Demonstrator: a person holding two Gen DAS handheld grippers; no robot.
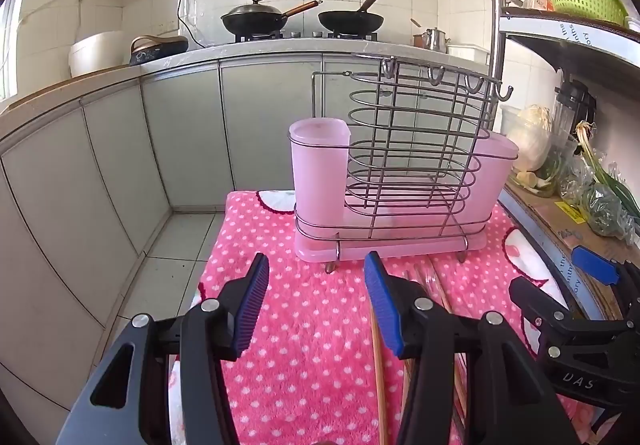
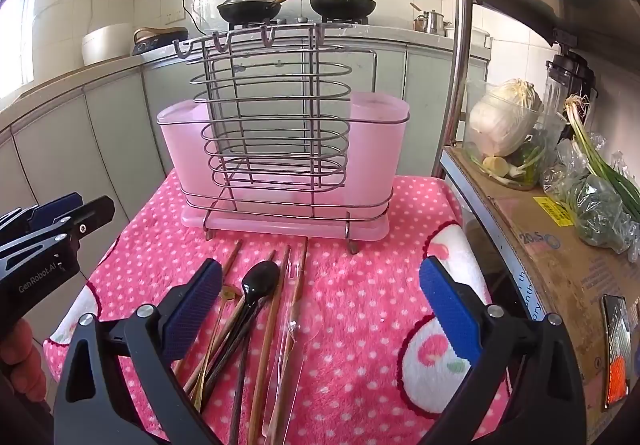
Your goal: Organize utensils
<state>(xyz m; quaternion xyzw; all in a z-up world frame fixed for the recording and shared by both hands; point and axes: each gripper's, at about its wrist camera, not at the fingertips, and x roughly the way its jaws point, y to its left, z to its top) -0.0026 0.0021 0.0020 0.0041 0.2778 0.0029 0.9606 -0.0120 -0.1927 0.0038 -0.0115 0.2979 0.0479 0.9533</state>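
Evidently we held both grippers, left (image 1: pixel 316 297) and right (image 2: pixel 320 309), wide open and empty; the utensils (image 2: pixel 256 309) lay beneath the right gripper, so single out one piece for the holder (image 2: pixel 280 149) ahead.

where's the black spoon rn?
Right wrist view: the black spoon lies on the pink dotted cloth among the chopsticks, in front of the utensil rack, nearer the open right claw's left finger.
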